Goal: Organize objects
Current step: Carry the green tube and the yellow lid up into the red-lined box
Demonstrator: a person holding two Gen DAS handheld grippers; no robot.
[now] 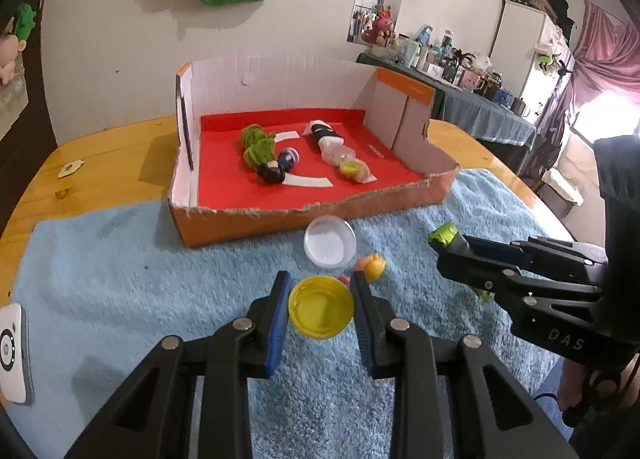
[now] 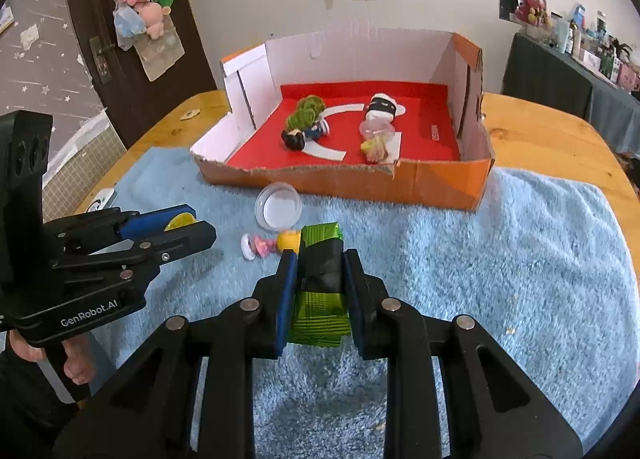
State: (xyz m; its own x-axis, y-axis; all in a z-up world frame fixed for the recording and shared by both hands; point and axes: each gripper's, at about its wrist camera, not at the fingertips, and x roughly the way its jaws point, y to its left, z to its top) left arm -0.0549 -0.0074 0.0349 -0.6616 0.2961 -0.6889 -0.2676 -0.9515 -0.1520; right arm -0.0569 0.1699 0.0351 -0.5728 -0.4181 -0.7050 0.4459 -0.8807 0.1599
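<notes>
My left gripper [image 1: 321,283] is shut on a yellow capsule half [image 1: 321,311], held just above the blue towel [image 1: 160,279]. My right gripper [image 2: 321,259] is shut on a green and black packet [image 2: 320,283]. Each gripper also shows in the other view: the right gripper [image 1: 442,239] at the right edge, the left gripper [image 2: 200,225] at the left. Between them on the towel lie a clear capsule half [image 1: 330,241] [image 2: 279,206] and a small pink and yellow figure [image 1: 371,265] [image 2: 272,245].
An orange cardboard box [image 1: 248,225] [image 2: 400,183] with a red floor stands at the towel's far edge, holding several small toys in two rows. A white device [image 1: 12,351] lies at the towel's left edge. The wooden table [image 1: 100,155] meets a wall behind.
</notes>
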